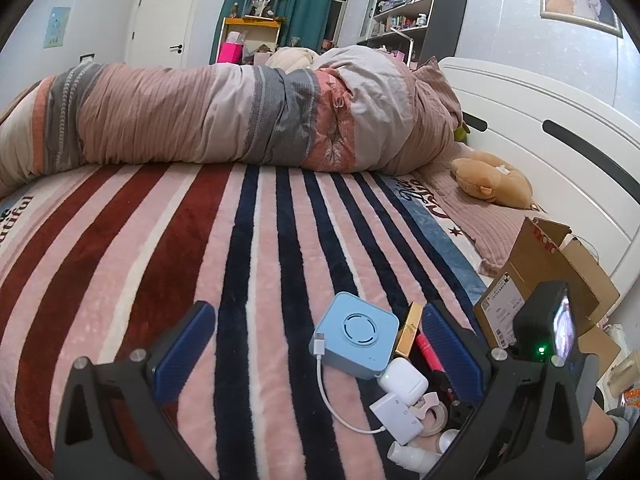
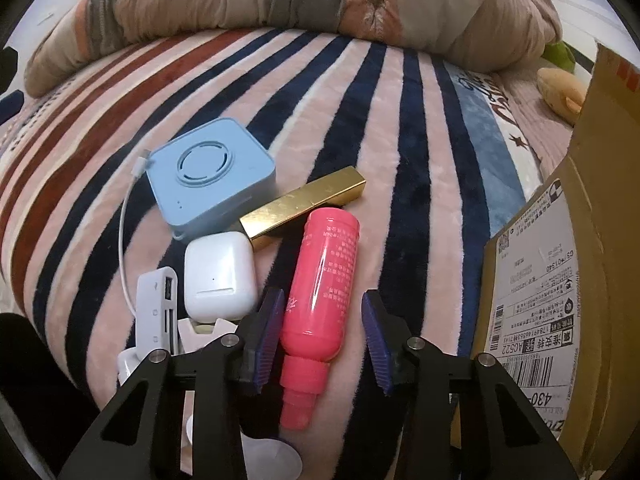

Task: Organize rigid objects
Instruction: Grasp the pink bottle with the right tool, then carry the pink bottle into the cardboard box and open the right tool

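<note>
On the striped blanket (image 2: 360, 128), beside the cardboard box (image 2: 532, 280), the pink bottle (image 2: 320, 280) lies between my right gripper (image 2: 324, 336)'s jaws, which stand apart, left pad touching; I judge this the pre-grasp. Left gripper (image 1: 316, 344) hovers wide open, clear of the blue speaker (image 1: 356, 336).

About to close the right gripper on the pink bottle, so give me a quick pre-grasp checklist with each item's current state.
1. Right gripper open: ok.
2. Pink bottle between the fingers: ok; left pad at its side, right pad apart from it.
3. Bottle free of neighbours: not ok; gold bar looks to touch its far end.
4. Earbud case clear of the left pad: cannot tell.
5. Box within reach on the right: ok.
6. Left gripper open, out of the way: ok.
</note>
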Demonstrator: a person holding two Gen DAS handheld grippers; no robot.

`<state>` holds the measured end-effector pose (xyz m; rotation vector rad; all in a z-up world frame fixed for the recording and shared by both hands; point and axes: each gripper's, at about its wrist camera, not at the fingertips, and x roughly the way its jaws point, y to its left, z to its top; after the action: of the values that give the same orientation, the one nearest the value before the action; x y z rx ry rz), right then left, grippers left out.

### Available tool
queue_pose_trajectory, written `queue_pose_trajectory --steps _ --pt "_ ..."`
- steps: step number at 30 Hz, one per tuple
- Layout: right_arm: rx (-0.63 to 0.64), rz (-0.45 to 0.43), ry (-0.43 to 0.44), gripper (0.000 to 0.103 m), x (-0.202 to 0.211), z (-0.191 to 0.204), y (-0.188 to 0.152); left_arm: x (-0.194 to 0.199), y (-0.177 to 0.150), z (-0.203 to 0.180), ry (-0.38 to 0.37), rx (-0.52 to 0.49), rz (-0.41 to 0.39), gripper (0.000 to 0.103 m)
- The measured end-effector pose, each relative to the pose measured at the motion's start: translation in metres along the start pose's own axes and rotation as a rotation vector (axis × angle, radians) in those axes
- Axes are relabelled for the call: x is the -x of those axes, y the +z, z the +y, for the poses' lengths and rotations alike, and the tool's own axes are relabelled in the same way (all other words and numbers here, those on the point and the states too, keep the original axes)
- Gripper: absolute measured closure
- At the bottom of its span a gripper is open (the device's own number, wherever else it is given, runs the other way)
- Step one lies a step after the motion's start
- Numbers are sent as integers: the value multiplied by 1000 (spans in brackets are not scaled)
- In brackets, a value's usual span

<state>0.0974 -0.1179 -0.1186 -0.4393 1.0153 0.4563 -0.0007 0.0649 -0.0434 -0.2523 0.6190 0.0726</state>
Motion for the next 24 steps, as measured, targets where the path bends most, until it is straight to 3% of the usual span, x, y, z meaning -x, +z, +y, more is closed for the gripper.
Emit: queue_pose_trajectory --steps 5,11,15,16,20,24 --pt "-64 47 84 74 -19 -11 4 -6 -1 -1 -33 -10 28 1" --pt "-26 -58 108 75 1 -10 -1 -20 -2 1 -163 18 95 1" --pt "17 -186 162 75 38 -1 1 -25 1 -9 -333 20 135 1" --pt "31 -215 180 75 48 2 3 -26 5 -15 -388 14 140 4" --pt "84 -334 276 75 92 15 9 -16 20 -32 -483 2 110 23" --pt "104 -443 323 75 133 14 9 -2 37 -54 -591 4 100 32"
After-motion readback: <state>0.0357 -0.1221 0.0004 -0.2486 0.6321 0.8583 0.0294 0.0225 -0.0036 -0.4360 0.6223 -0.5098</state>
